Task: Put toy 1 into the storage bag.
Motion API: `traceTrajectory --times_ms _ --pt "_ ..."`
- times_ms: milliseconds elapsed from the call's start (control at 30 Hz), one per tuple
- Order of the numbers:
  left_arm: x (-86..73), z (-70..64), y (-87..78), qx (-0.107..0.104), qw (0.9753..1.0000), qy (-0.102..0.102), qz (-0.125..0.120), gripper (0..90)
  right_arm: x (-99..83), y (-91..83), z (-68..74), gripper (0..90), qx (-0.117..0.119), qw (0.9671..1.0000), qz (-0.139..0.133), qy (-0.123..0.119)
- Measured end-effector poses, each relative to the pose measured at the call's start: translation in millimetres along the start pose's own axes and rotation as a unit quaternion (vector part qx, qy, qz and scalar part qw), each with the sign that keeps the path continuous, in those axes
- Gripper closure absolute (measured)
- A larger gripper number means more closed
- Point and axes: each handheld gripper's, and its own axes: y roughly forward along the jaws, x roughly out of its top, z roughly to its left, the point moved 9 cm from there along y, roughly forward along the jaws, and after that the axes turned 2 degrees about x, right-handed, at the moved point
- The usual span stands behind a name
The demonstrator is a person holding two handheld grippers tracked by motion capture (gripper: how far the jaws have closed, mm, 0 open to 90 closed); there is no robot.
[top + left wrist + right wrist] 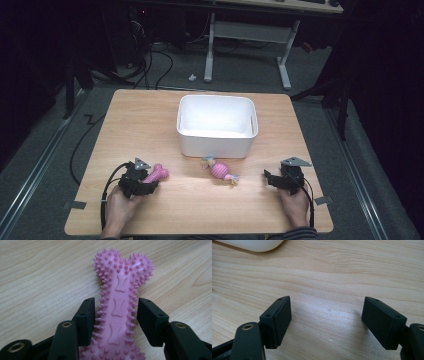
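The wooden bench (pixel 150 125) carries a white plastic bin (pixel 216 125) set toward its far middle, with bare wood open to both sides of it and along the near edge. The left claw (pixel 150 177) sits near the front-left corner, its jaws partly open and straddling the shaft of a pink spiky rubber bone toy (pixel 119 307). The spikes brush the left jaw, while a small gap shows at the right one. The bone lies flat on the wood, its knobbed end pointing away from the claw, with small bone shapes embossed along its shaft. Just in front of the bin lies a pink ball rope toy (pixel 220 171). The right claw (pixel 325 322) hovers wide open over bare wood near the front-right edge, holding nothing.
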Motion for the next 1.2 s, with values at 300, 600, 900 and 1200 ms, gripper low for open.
traceTrajectory --times_ms 300,600,900,1200 --pt "0.8 -2.0 -1.2 0.004 0.9999 0.016 0.003 58.0 0.0 0.0 0.0 23.9 0.0 1.0 0.0 0.0" --pt "2.3 -3.0 -5.7 0.002 0.9999 0.016 -0.005 58.7 0.0 0.0 0.0 23.9 0.0 1.0 0.0 0.0" --pt "9.4 -5.4 -14.5 -0.013 0.9997 0.008 -0.019 58.7 0.0 0.0 -0.1 24.0 0.0 1.0 0.0 0.0" --pt "19.3 -10.4 -19.9 -0.023 0.9994 0.013 -0.024 58.8 0.7 0.8 -0.8 24.2 -0.006 1.0 0.0 0.006"
